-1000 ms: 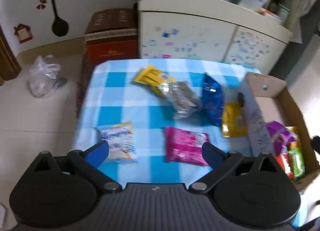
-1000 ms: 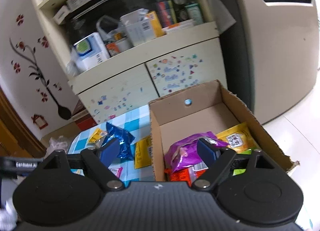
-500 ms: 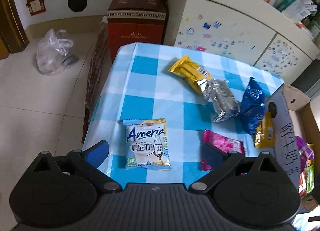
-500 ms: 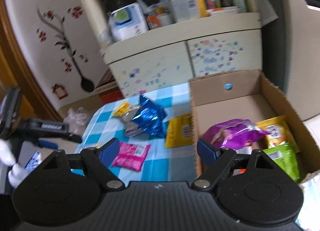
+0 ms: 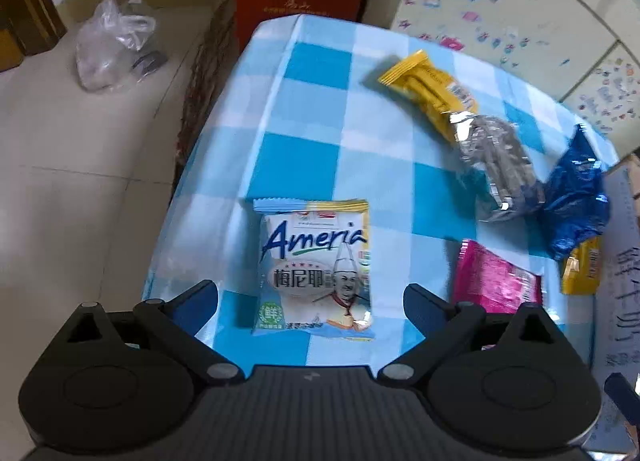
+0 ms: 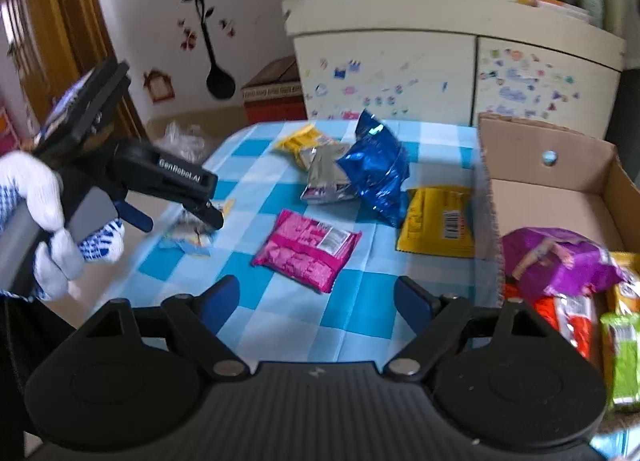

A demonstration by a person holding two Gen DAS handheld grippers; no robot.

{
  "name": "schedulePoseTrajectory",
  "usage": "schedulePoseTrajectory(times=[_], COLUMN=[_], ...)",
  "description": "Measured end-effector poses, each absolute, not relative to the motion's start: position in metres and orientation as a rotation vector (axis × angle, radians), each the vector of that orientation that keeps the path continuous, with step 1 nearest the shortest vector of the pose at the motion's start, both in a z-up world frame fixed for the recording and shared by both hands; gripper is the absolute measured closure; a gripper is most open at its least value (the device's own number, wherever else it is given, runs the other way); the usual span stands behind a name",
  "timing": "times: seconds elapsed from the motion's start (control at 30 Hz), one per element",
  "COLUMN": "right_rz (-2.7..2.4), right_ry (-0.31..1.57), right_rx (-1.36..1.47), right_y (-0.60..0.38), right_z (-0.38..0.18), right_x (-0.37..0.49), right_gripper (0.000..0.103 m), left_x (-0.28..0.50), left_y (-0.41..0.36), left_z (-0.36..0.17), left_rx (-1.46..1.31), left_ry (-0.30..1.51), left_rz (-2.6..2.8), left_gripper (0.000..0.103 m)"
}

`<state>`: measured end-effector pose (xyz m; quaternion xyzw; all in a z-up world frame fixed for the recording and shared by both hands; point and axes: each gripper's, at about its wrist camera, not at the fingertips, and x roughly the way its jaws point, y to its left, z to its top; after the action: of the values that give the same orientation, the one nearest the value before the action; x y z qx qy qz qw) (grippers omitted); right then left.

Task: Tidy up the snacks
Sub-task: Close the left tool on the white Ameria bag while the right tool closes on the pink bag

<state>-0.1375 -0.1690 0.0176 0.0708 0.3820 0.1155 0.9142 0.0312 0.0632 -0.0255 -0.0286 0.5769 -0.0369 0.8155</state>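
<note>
Now, six packets on the checked cloth point(image 5: 312, 77): white packet point(image 5: 316, 269) near the front-left edge, pink packet point(image 6: 306, 249), two yellow, one silver, one blue. Left gripper point(image 5: 310, 299) hangs above the white one, jaws wide, nothing held. Right gripper point(image 6: 316, 303) gapes too, empty, over bare cloth. Box point(image 6: 552, 197) at right holds several more snacks.
</note>
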Motion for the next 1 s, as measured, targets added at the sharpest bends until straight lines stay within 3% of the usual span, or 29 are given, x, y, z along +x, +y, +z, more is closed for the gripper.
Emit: schedulePoseTrajectory(times=[0.13,1.0], right_rz=[0.262,0.295], right_ry=[0.801,0.768], right_rx=[0.143,0.164], right_y=[-0.166,-0.15], right_z=[0.005,-0.038], right_x=[-0.119,-0.038], right_gripper=[0.014,0.013], left_x=[0.035,0.04], left_y=[0.061,0.057], left_z=[-0.033,-0.042], left_rx=[-0.045,-0.048], left_ry=[1.25,1.303], left_rz=[-0.055,0.036], left_gripper=[0.002,0.0])
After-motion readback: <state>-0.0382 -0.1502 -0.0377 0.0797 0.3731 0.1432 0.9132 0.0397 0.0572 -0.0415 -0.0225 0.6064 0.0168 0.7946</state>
